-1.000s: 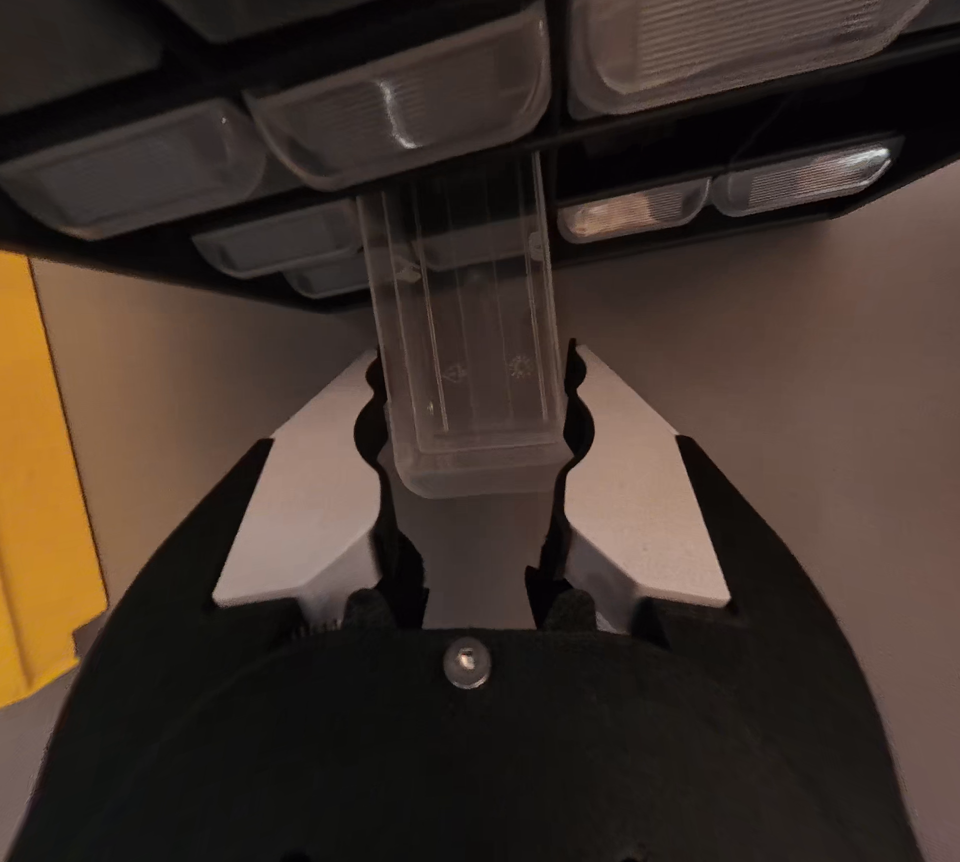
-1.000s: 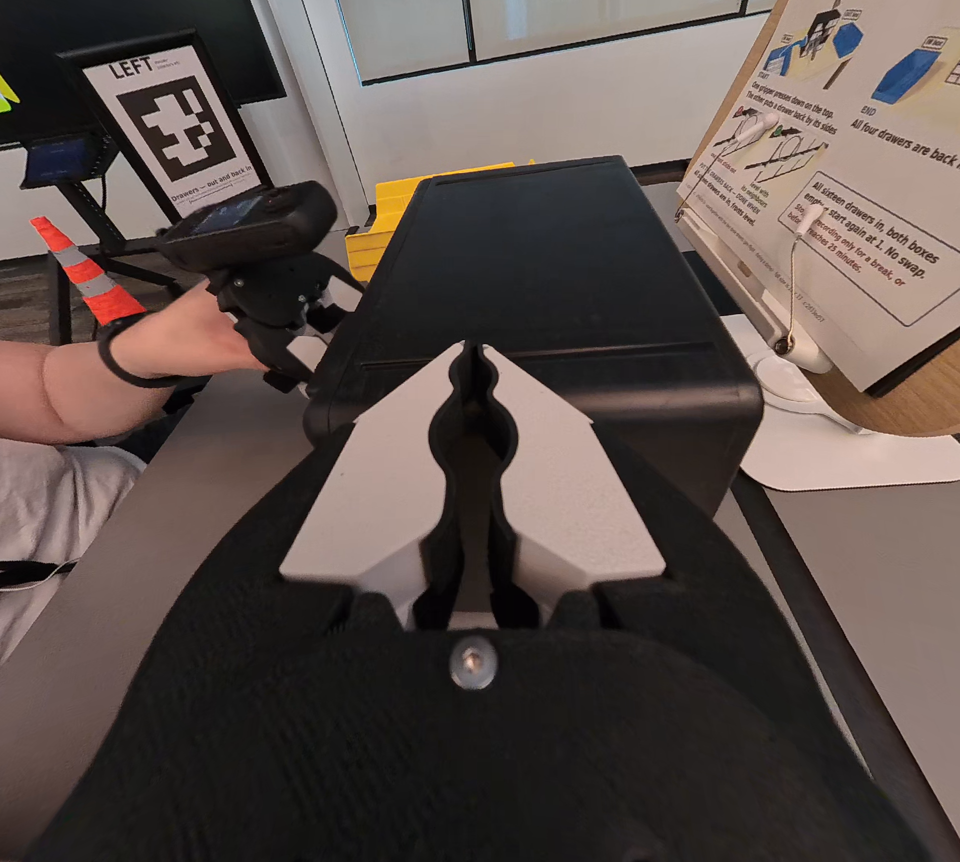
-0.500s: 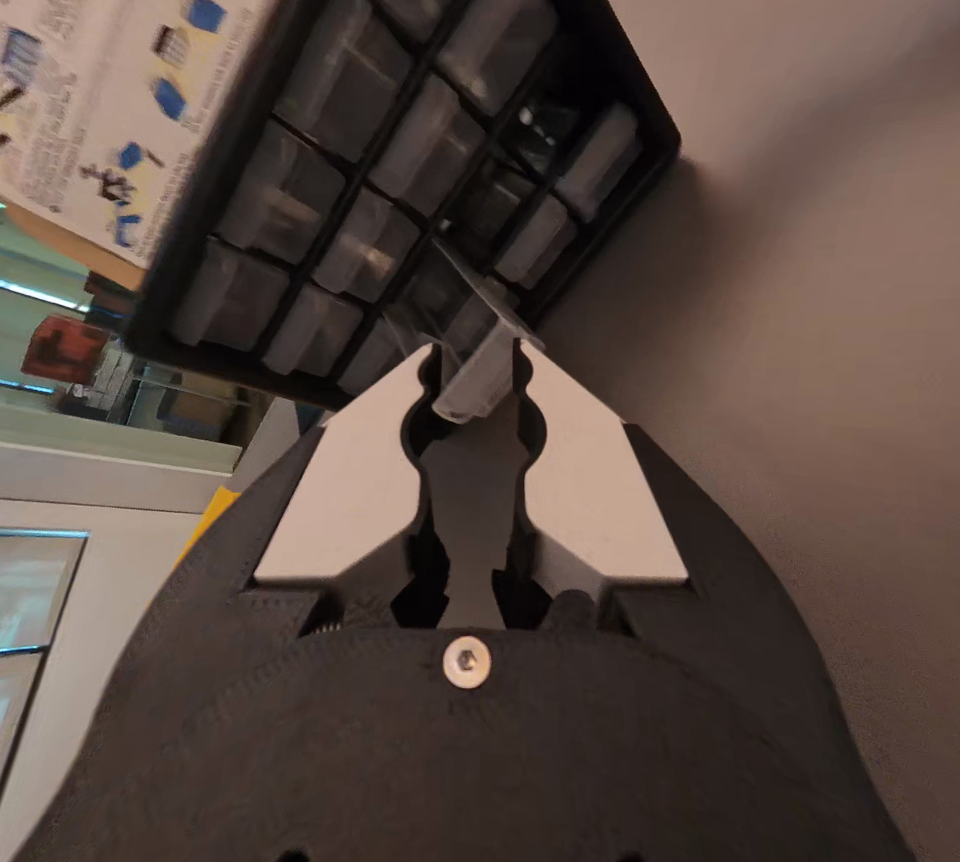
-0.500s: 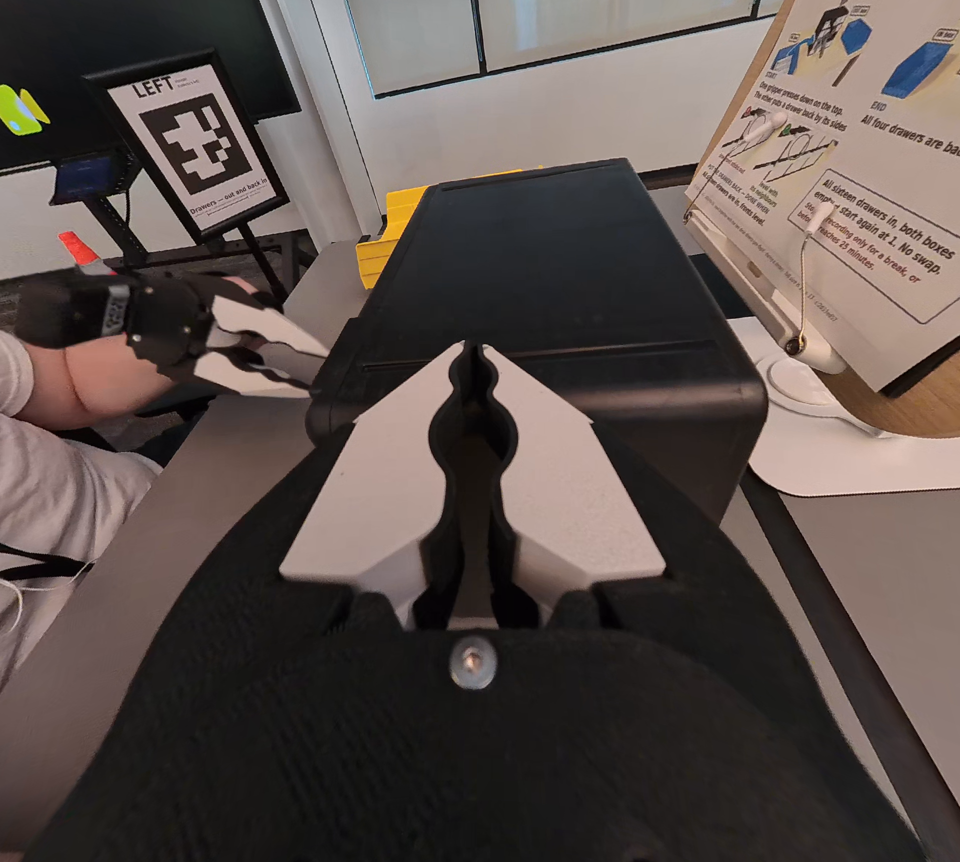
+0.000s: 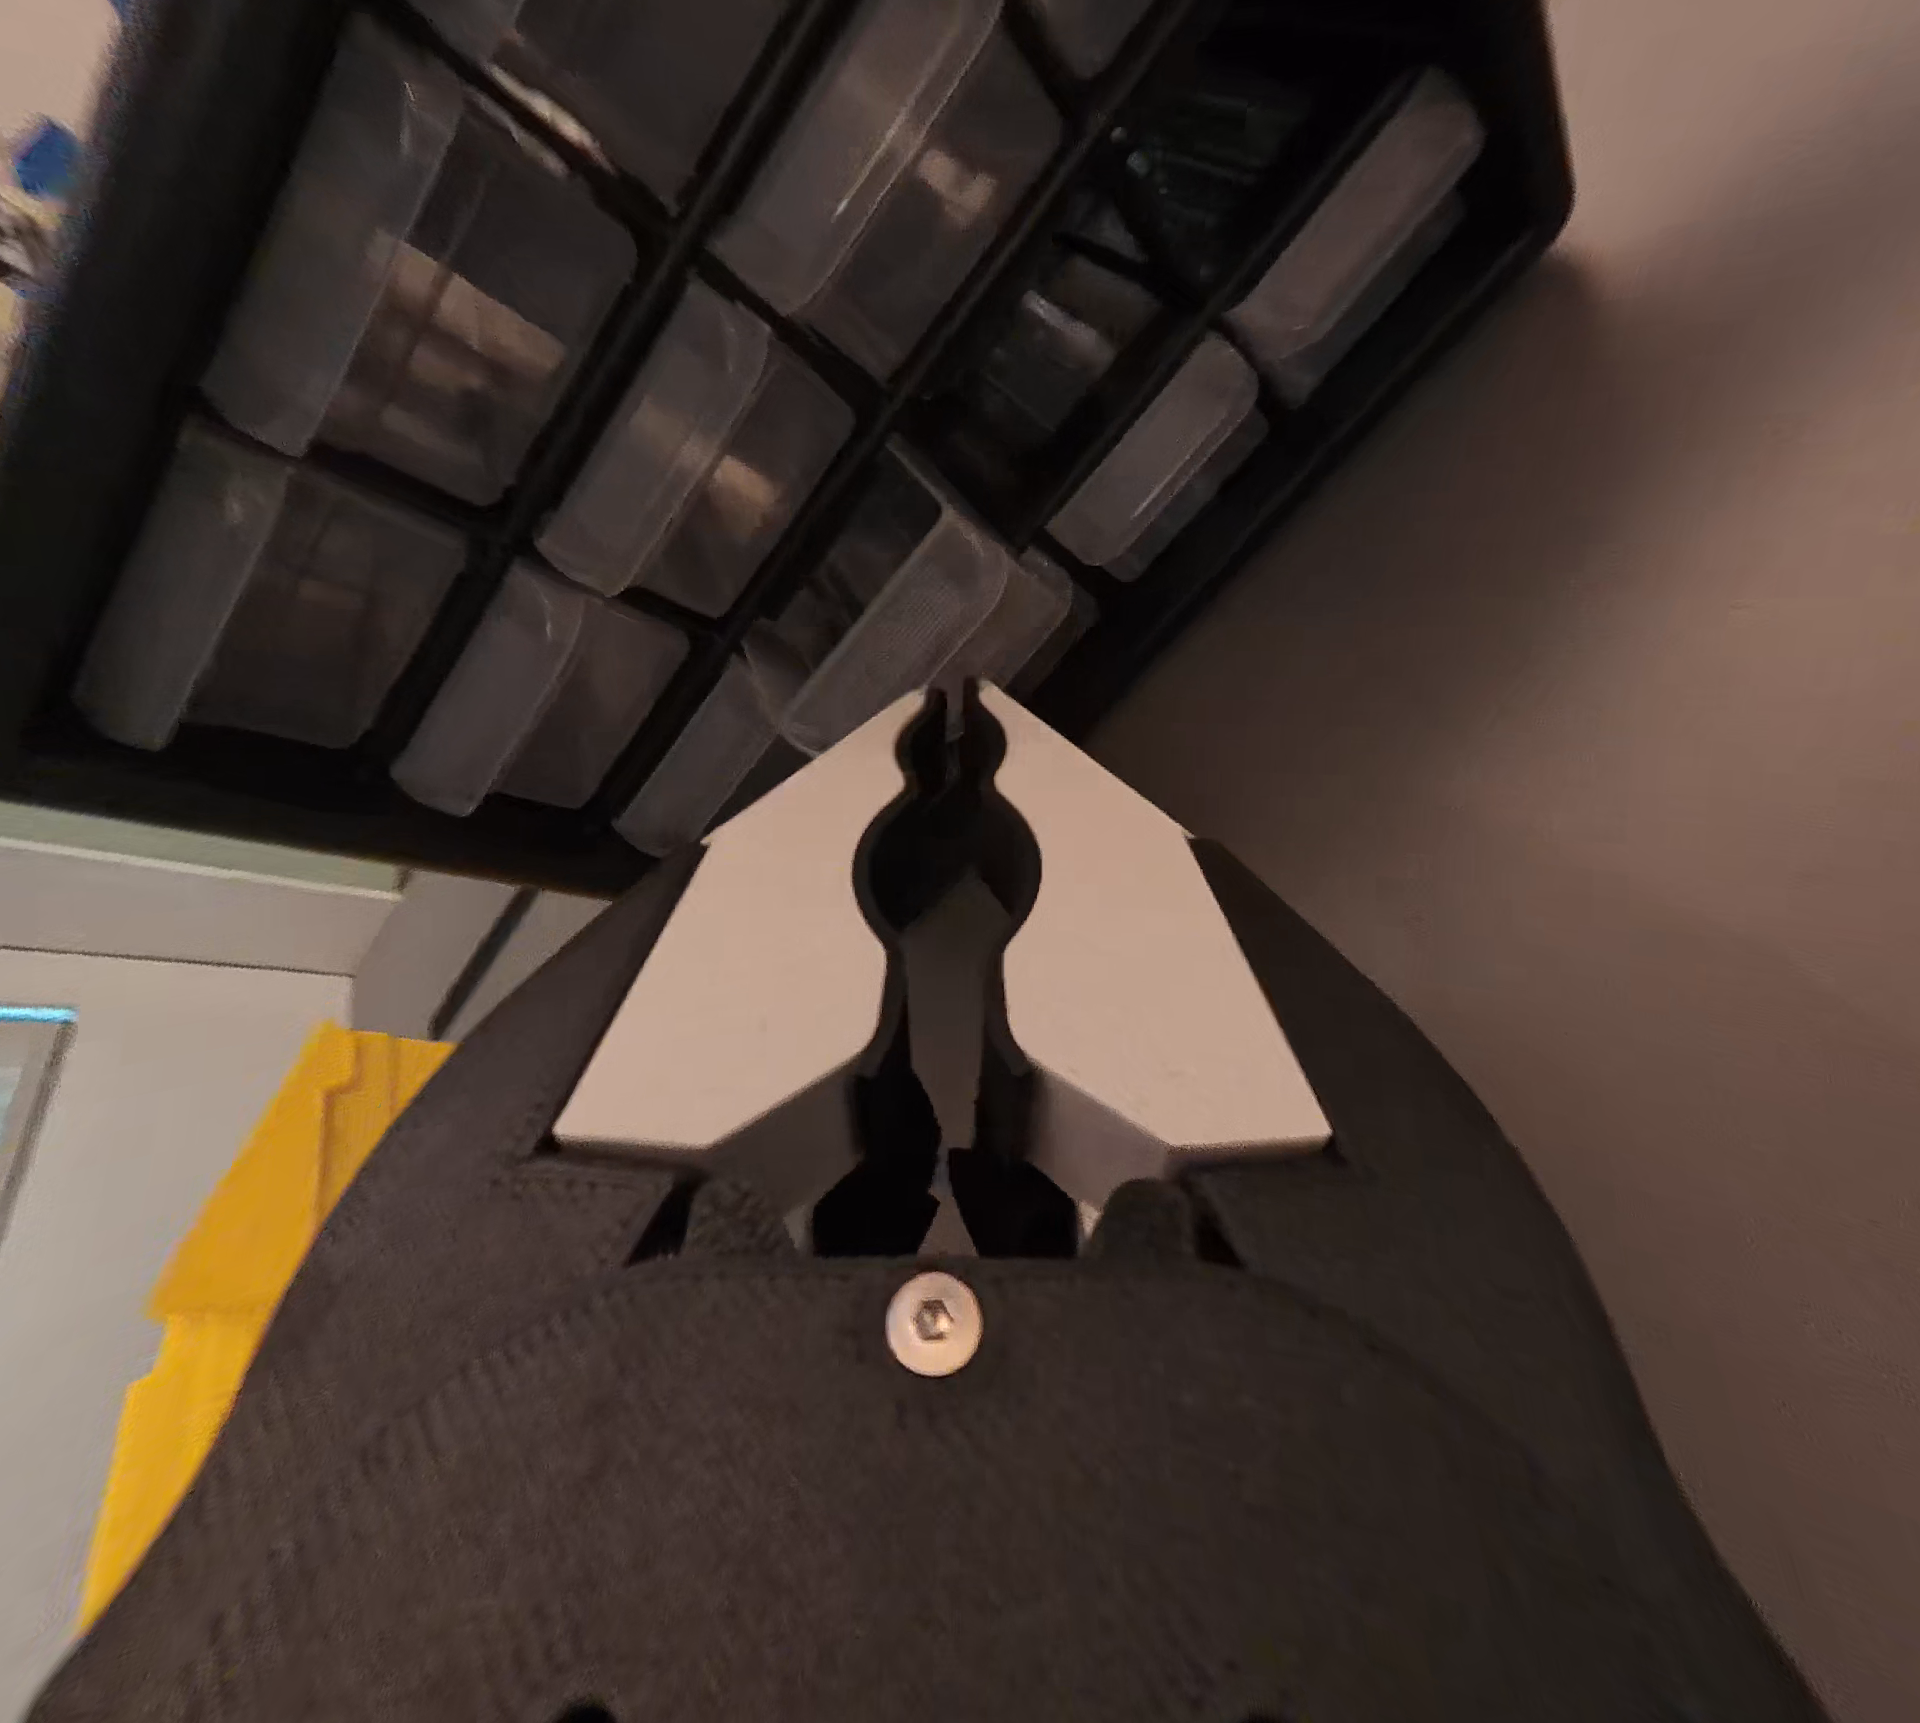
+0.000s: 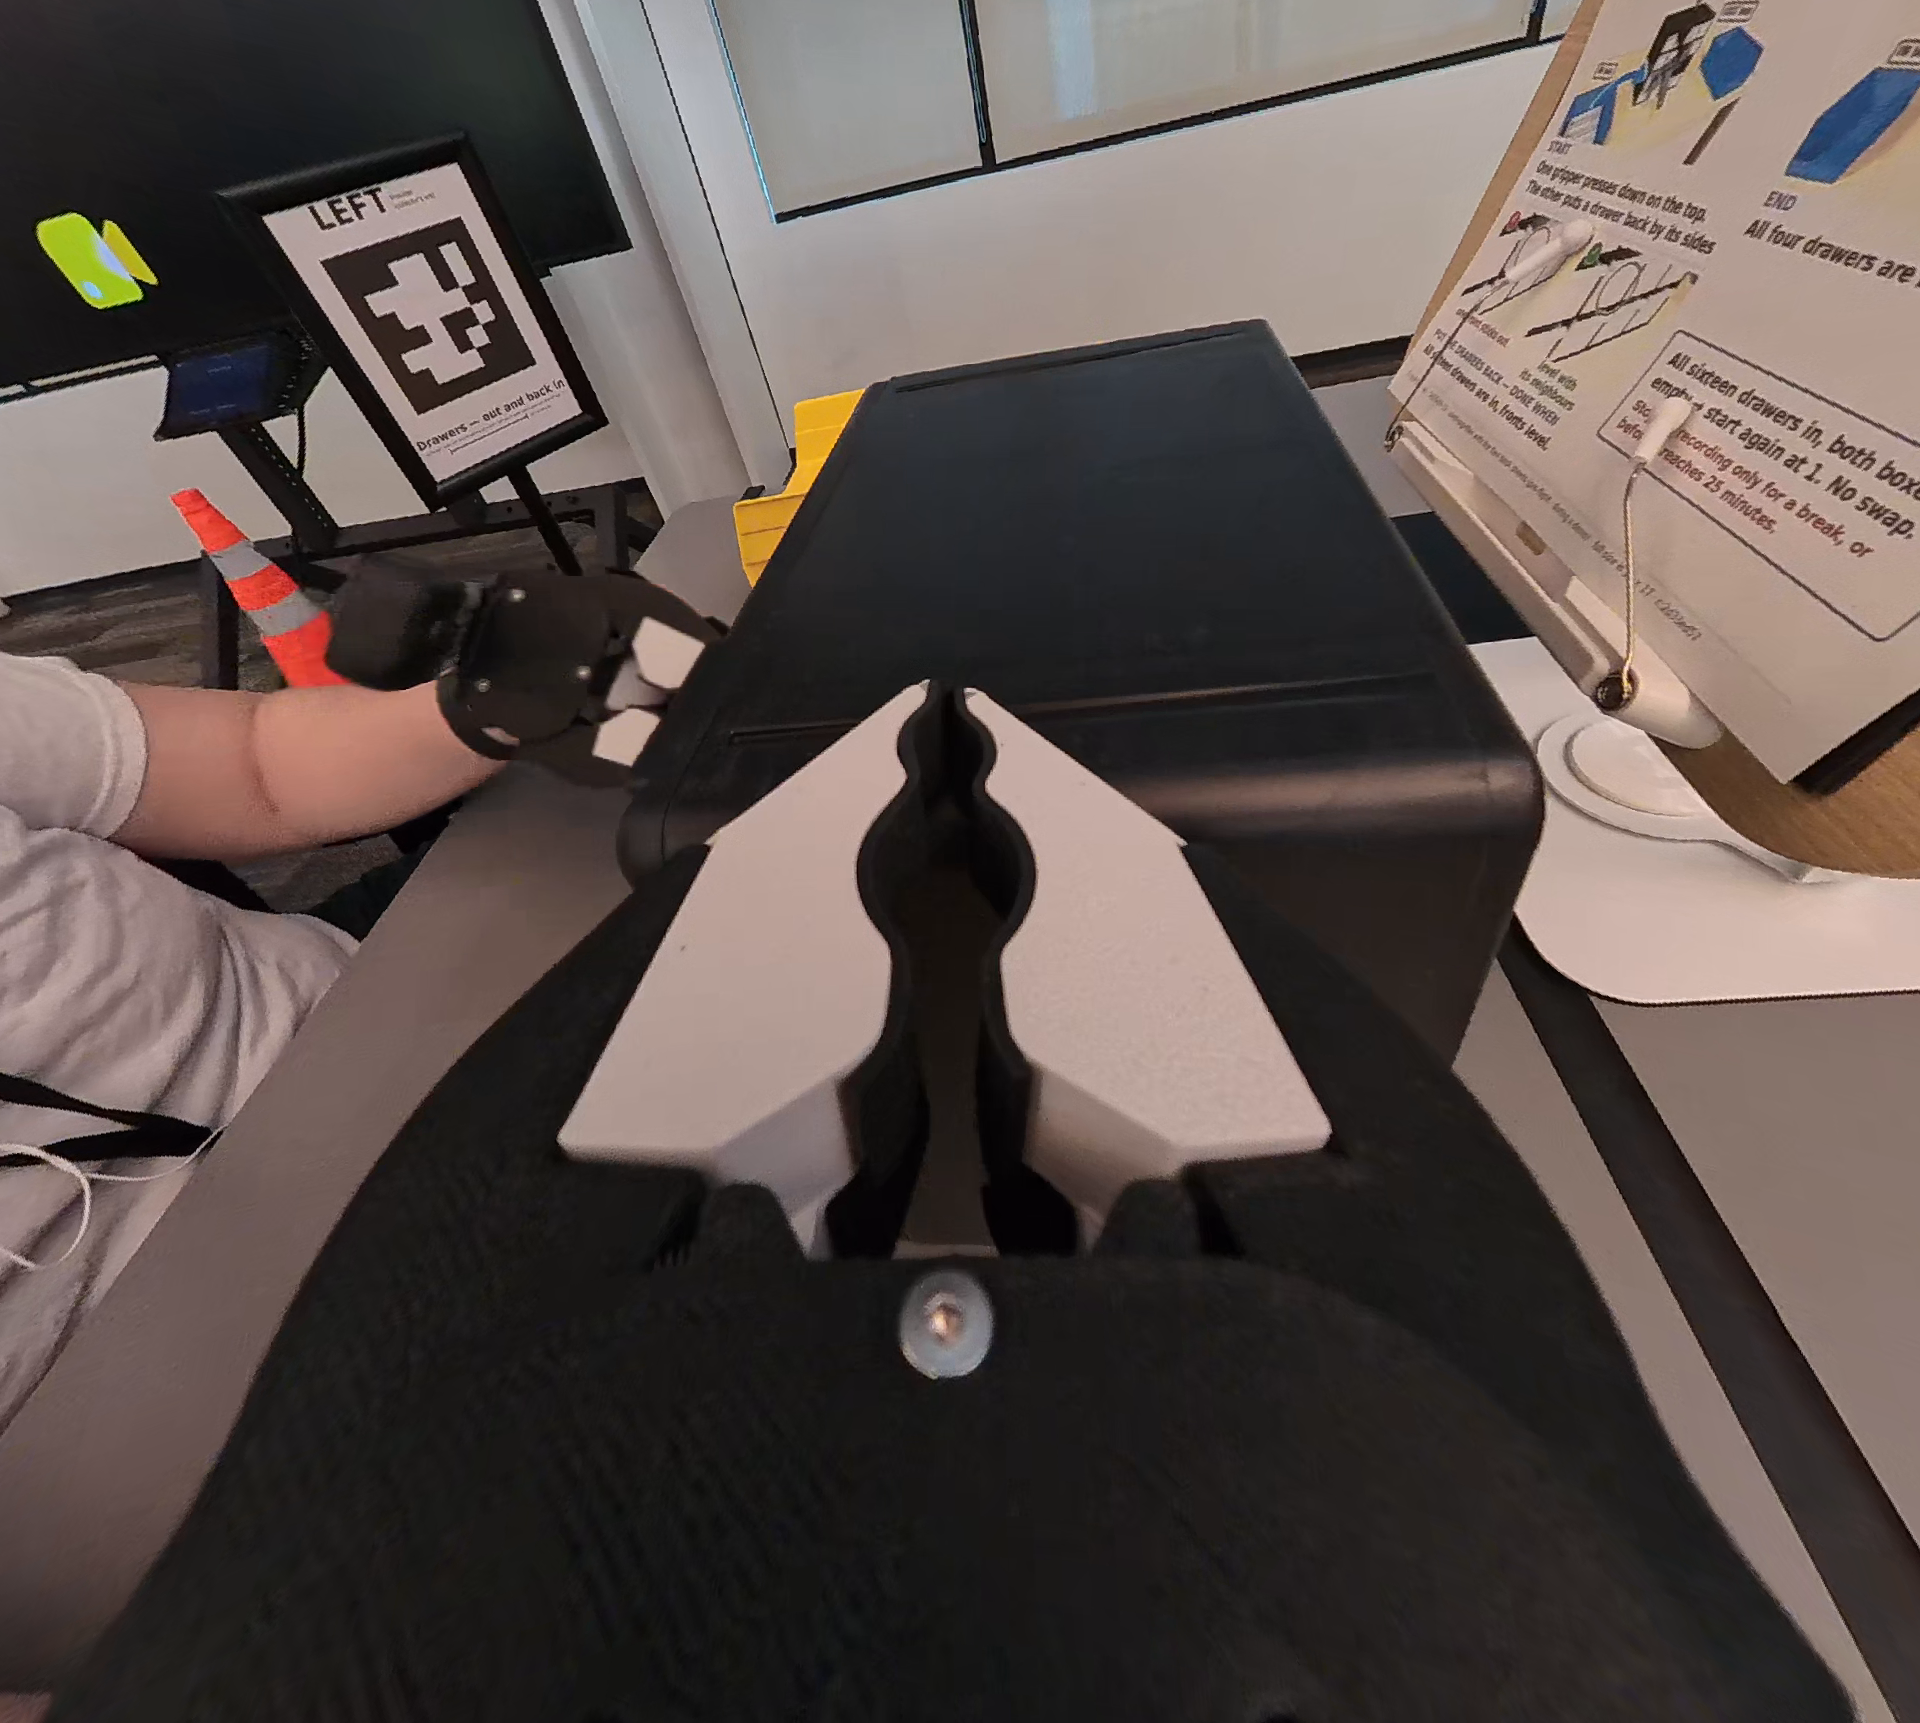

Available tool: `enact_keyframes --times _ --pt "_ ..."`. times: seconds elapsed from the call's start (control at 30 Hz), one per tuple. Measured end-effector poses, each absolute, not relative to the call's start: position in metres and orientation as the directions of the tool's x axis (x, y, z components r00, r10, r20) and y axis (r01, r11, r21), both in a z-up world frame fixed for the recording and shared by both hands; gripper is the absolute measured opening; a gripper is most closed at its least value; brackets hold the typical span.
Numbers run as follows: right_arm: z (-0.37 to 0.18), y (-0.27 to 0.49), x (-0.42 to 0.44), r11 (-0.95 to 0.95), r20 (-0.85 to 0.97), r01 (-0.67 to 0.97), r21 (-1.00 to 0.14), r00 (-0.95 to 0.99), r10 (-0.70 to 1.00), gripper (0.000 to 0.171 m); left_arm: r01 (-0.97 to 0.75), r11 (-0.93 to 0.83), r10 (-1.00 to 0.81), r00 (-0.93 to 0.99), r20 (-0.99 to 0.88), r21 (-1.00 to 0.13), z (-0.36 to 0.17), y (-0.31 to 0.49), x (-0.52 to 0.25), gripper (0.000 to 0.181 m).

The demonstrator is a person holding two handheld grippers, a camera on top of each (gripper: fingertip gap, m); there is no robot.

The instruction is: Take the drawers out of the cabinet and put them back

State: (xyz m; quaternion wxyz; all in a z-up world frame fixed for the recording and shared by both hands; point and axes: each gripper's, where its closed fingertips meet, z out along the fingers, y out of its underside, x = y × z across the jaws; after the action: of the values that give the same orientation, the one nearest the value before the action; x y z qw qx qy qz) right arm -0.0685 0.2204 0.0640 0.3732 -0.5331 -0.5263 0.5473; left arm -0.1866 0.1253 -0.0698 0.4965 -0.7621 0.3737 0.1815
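Observation:
The black cabinet (image 5: 1496, 239) holds rows of clear drawers and appears tilted in the left wrist view. One clear drawer (image 5: 914, 624) in the row nearest the table sticks out a little. My left gripper (image 5: 956, 707) is shut and empty, its tips at that drawer's front. A dark slot (image 5: 1195, 146) farther along looks empty. In the right wrist view, my right gripper (image 6: 945, 697) is shut and empty, its tips on the cabinet's top (image 6: 1091, 530). The left gripper (image 6: 649, 691) shows there at the cabinet's left front face.
A yellow bin (image 6: 790, 489) sits behind the cabinet's left side and also shows in the left wrist view (image 5: 239, 1258). An instruction board (image 6: 1714, 323) on a white base stands to the right. A framed sign (image 6: 436, 323) and an orange cone (image 6: 249, 572) stand beyond the grey table (image 6: 416, 998). One gripper's finger ends stand about 20 cm off the other's.
My left gripper let go of the drawer's sides, rolled and closed, and its tips now meet the drawer's front. The drawer sits much deeper in the cabinet. The right gripper stayed on the top.

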Motion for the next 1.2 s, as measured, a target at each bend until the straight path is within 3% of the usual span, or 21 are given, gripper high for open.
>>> enact_keyframes --times 0.47,0.67,0.8,0.93,1.03,1.2 --pt "0.064 0.221 -0.069 -0.173 -0.197 0.160 -0.972 -0.147 0.969 0.000 -0.613 -0.264 -0.391 0.774 -0.498 -0.744 -0.078 0.158 -0.186 0.014" --pt "0.064 0.221 -0.069 -0.172 -0.196 0.167 -0.971 -0.138 0.971 0.000 -0.583 -0.232 -0.361 0.795 -0.488 -0.778 -0.059 0.135 -0.196 0.022" --pt "0.064 0.221 -0.069 -0.170 -0.194 0.172 -0.970 -0.132 0.972 0.000 -0.637 -0.165 -0.152 0.770 -0.619 -0.753 -0.004 0.098 -0.269 0.025" --pt "0.064 0.221 -0.070 -0.171 -0.195 0.177 -0.969 -0.128 0.972 0.000 -0.580 -0.327 -0.039 0.797 -0.603 -0.746 0.032 0.087 -0.400 0.045" --pt "0.063 0.221 -0.070 -0.166 -0.189 0.183 -0.969 -0.117 0.975 0.000 -0.519 -0.460 -0.136 0.843 -0.520 -0.720 0.016 0.094 -0.474 0.048" --pt "0.063 0.221 -0.070 -0.153 -0.175 0.197 -0.968 -0.097 0.980 0.000 -0.603 -0.601 -0.394 0.794 -0.462 -0.524 -0.054 0.097 -0.531 0.045"
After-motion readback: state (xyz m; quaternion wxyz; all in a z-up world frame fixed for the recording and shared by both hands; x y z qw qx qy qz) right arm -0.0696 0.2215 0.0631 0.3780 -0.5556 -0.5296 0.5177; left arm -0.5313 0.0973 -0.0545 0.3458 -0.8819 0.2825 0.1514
